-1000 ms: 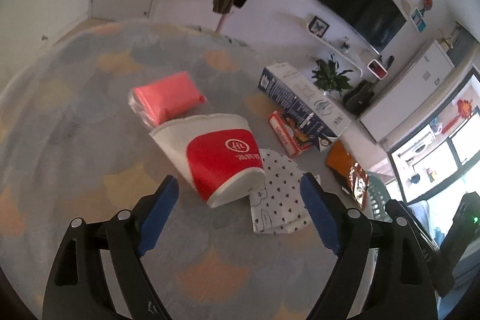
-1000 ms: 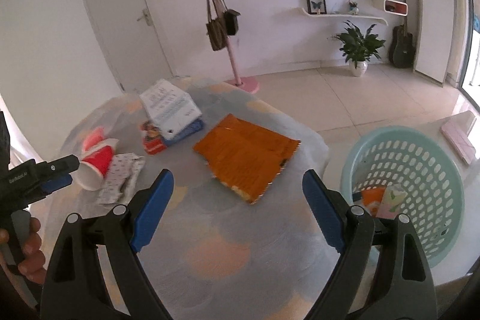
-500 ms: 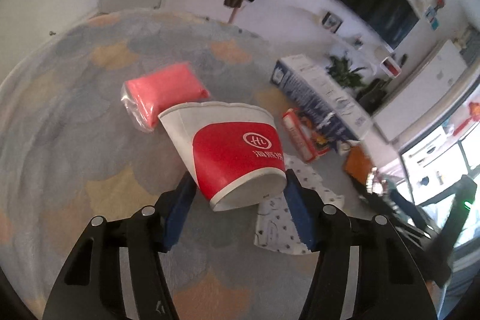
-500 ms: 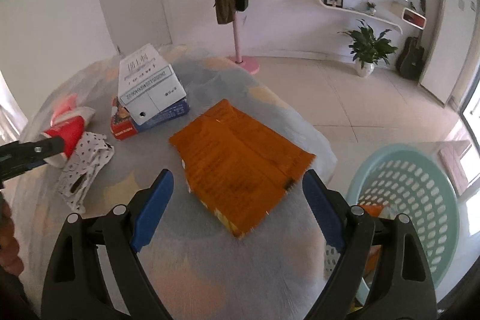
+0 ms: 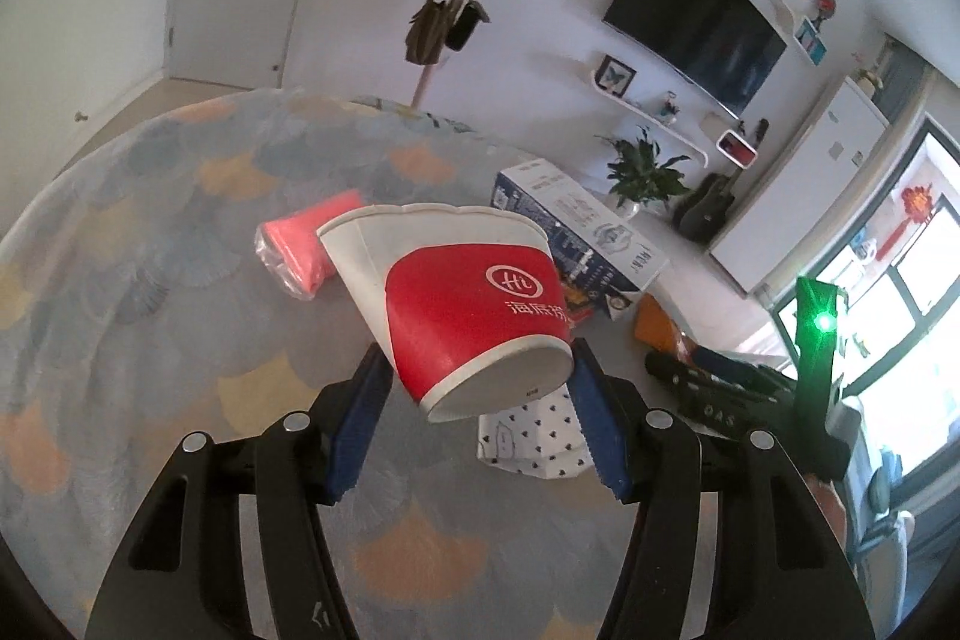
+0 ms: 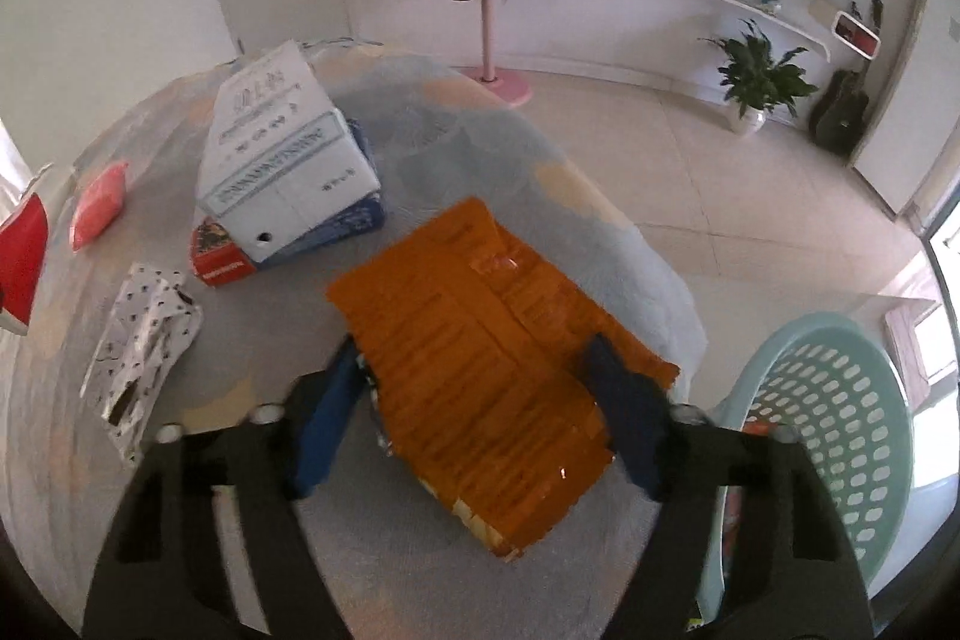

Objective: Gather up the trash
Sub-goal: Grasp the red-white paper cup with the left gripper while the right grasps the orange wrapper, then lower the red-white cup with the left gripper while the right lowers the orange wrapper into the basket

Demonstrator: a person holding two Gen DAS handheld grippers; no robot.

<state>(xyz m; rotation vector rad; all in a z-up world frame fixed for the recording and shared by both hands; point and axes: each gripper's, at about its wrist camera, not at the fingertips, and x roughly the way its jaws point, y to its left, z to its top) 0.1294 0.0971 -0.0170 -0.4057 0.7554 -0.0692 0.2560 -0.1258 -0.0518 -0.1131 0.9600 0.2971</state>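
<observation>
Left gripper [image 5: 474, 424] clamped on a red-and-white paper cup [image 5: 462, 310], blue pads pressed against its base end, cup tilted with its mouth pointing away and carried clear of the patterned tablecloth [image 5: 150, 328]. Behind the cup on the cloth, a pink wrapped packet [image 5: 288, 244]; beneath and right of it, a white dotted wrapper [image 5: 534, 436]; further back, a long blue-and-white carton [image 5: 576, 232]. Right gripper [image 6: 474, 382] straddling a flat orange packet [image 6: 486, 370] lying near the table edge, jaws partly open and closing, one blue pad at each side of the packet; firm contact cannot be confirmed because of blur. Same carton [image 6: 282, 160] seen from the right wrist view resting across a small red box [image 6: 219, 256], dotted wrapper [image 6: 144, 340] lying to the left of the orange packet. Pale green laundry-style basket [image 6: 840, 400] standing on the floor just beside the table, some coloured items visible inside.
</observation>
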